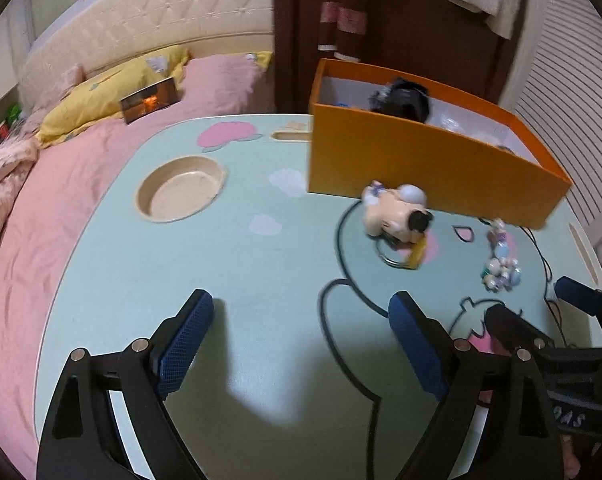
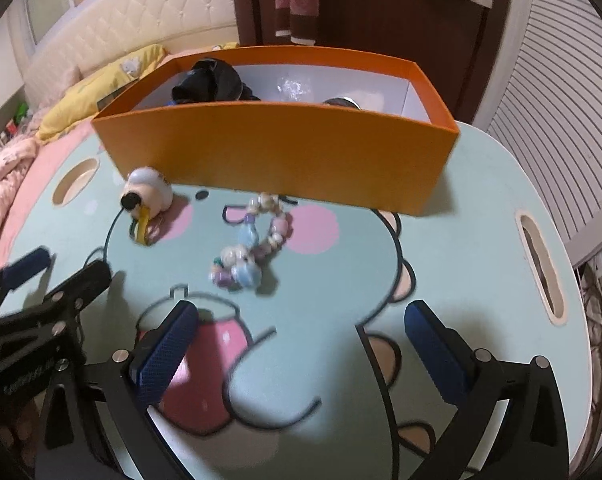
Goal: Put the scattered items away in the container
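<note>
An orange box (image 1: 421,168) (image 2: 285,156) stands at the far side of the mint lap table (image 1: 241,272) (image 2: 461,240); a black item (image 1: 401,98) (image 2: 211,80) and other small things lie inside. A cream figure keychain with a ring (image 1: 397,216) (image 2: 147,196) lies in front of the box. A pastel bead bracelet (image 1: 501,258) (image 2: 249,248) lies to its right. My left gripper (image 1: 301,316) is open and empty, short of the keychain. My right gripper (image 2: 301,320) (image 1: 537,304) is open and empty, just short of the bracelet.
The table sits on a bed with pink bedding (image 1: 41,208), pillows (image 1: 101,96) and a padded headboard (image 1: 161,12). A round cup recess (image 1: 181,188) (image 2: 75,180) is at the table's left, a handle slot (image 2: 541,264) at its right. A dark wardrobe (image 1: 421,20) stands behind the box.
</note>
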`<state>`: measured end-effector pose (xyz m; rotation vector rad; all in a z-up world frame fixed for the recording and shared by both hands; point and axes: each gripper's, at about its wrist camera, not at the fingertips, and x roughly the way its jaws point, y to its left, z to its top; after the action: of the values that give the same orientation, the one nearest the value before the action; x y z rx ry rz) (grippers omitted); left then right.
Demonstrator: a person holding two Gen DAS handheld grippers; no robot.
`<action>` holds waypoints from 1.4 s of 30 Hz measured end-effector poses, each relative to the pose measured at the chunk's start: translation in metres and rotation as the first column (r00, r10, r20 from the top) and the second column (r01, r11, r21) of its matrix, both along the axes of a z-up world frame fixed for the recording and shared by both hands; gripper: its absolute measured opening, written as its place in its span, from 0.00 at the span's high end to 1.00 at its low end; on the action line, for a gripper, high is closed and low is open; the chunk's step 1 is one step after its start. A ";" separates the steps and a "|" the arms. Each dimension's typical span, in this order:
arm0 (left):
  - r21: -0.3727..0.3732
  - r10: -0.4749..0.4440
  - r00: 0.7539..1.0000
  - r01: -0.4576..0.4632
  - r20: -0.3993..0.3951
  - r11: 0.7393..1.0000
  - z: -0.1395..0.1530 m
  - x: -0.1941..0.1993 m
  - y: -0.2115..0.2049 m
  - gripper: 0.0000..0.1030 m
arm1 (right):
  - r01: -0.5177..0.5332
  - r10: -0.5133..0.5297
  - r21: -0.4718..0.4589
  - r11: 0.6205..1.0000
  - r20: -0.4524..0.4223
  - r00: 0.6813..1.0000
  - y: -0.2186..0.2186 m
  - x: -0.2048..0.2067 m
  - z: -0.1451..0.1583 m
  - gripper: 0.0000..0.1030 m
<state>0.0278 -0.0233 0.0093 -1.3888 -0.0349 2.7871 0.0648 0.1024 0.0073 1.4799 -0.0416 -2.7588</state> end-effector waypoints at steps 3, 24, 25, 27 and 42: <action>0.046 -0.007 1.000 0.007 -0.011 0.999 0.001 0.003 -0.007 0.13 | 0.014 -0.014 0.004 1.000 0.002 1.000 0.000 -0.011 0.001 0.05; 0.060 0.012 1.000 -0.011 -0.018 0.998 0.002 0.006 -0.014 0.13 | -0.016 0.017 0.030 0.999 -0.035 0.999 -0.019 -0.034 0.010 0.44; 0.059 0.011 1.000 -0.010 -0.018 0.998 0.002 0.006 -0.014 0.13 | -0.025 0.025 0.018 1.000 -0.027 0.999 -0.019 -0.034 0.008 0.56; 0.058 0.011 1.000 -0.010 -0.017 0.998 0.002 0.005 -0.014 0.13 | -0.026 0.026 0.003 1.000 -0.032 0.999 -0.018 -0.033 0.009 0.70; 0.035 0.007 1.000 -0.006 -0.012 0.999 0.001 0.006 -0.013 0.13 | -0.104 0.096 -0.098 0.990 -0.086 0.992 -0.006 -0.002 0.022 0.93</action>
<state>0.0334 -0.0365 0.0106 -1.3665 -0.0883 2.7856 0.0630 0.0962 0.0295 1.3083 -0.1030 -2.6903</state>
